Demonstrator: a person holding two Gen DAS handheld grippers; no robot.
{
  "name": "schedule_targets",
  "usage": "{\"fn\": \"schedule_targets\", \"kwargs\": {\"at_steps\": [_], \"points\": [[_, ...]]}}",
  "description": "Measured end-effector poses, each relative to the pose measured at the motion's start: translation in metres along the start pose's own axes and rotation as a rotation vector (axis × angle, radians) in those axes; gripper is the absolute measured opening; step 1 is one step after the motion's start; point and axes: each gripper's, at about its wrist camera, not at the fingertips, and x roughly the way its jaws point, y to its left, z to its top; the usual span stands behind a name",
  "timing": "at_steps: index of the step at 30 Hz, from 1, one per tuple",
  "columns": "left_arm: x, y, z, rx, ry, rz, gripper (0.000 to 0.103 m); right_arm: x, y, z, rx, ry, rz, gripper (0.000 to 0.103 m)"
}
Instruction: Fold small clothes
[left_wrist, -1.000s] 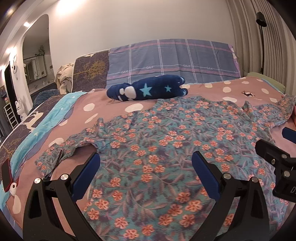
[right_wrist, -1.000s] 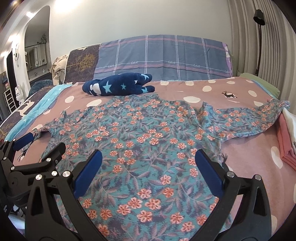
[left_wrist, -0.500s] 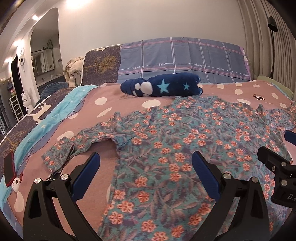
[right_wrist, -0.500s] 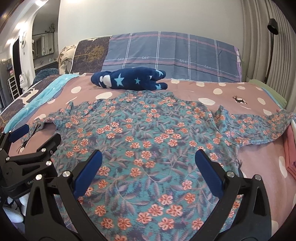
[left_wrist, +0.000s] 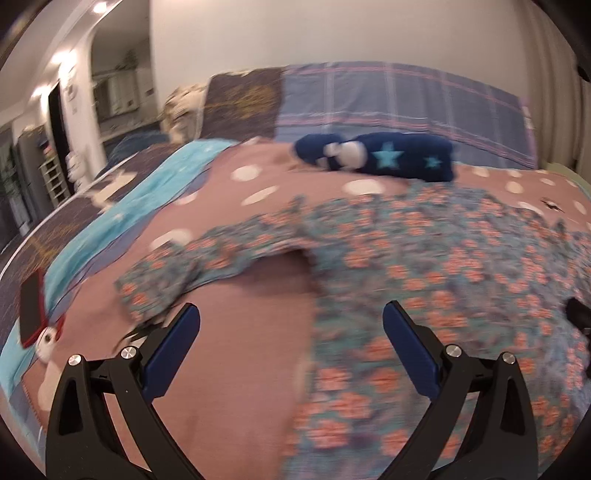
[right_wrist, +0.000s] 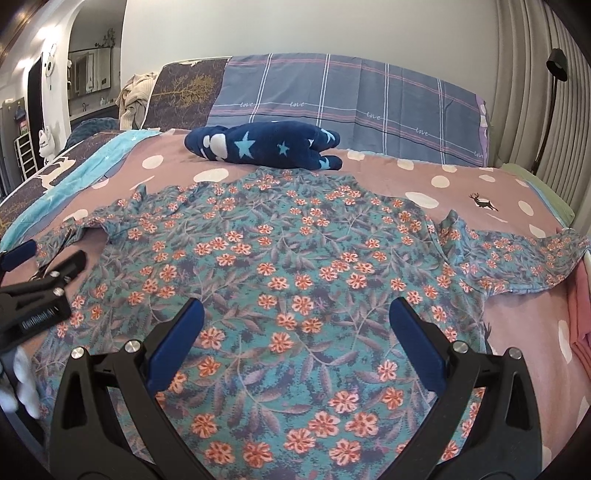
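As your left gripper (left_wrist: 291, 325) swings leftward, jaws apart, the floral top's (right_wrist: 295, 266) sleeve (left_wrist: 177, 277) reaches mid-frame; your right gripper (right_wrist: 295, 317) hovers apart, so folding begins there

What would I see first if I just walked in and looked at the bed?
The big flowery shirt, spread flat across the middle of the pink spotted bedspread, sleeves out to both sides. Just beyond it lies a dark blue plush toy with light blue stars, in front of the checked pillows. Both grippers, left and right, are open and hold nothing.
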Motion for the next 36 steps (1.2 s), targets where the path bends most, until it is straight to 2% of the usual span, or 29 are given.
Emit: {"fn": "schedule_targets", "kwargs": {"at_steps": [3,6,8,10,14,17,19,21,22,23,26,28,31,35,36], "points": [[0.012,0.043,0.000,-0.110,0.054,0.020,0.096,0.004,-0.006,0.000,0.002,0.012,-0.024,0.101],[0.022,0.091,0.000,-0.217,0.088,0.079,0.088,0.009,-0.011,-0.002,0.001,0.035,-0.033,0.101],[0.030,0.117,0.003,-0.246,0.096,0.121,0.081,0.013,-0.012,-0.004,-0.007,0.049,-0.036,0.101],[0.039,0.132,0.008,-0.244,0.113,0.126,0.077,0.015,-0.012,-0.005,-0.012,0.059,-0.035,0.101],[0.065,0.130,0.028,-0.182,0.130,0.060,0.075,0.018,-0.008,-0.005,-0.019,0.067,-0.031,0.101],[0.097,0.118,0.038,-0.169,0.195,-0.015,0.075,0.016,-0.005,-0.004,-0.018,0.065,-0.022,0.101],[0.114,0.115,0.039,-0.152,0.225,-0.004,0.072,0.014,-0.004,-0.004,-0.024,0.065,-0.021,0.101],[0.137,0.113,0.039,-0.130,0.269,0.006,0.041,0.013,-0.004,-0.005,-0.030,0.065,-0.026,0.101],[0.144,0.116,0.038,-0.140,0.294,-0.001,0.010,0.012,-0.005,-0.006,-0.030,0.065,-0.030,0.101],[0.149,0.123,0.037,-0.179,0.312,0.002,0.003,0.011,-0.007,-0.006,-0.028,0.065,-0.035,0.101],[0.142,0.136,0.047,-0.257,0.313,-0.041,0.002,0.011,-0.014,-0.005,-0.012,0.067,-0.052,0.101],[0.125,0.134,0.062,-0.232,0.267,-0.044,0.002,0.012,-0.019,-0.004,-0.010,0.067,-0.057,0.101],[0.090,0.120,0.097,-0.206,0.205,-0.135,0.002,0.012,-0.022,-0.001,-0.022,0.059,-0.058,0.101],[0.040,0.071,0.149,-0.142,0.131,-0.326,0.003,0.009,-0.025,0.004,-0.031,0.037,-0.052,0.101],[0.028,0.049,0.163,-0.114,0.118,-0.396,0.003,0.007,-0.026,0.004,-0.029,0.032,-0.046,0.101]]}}
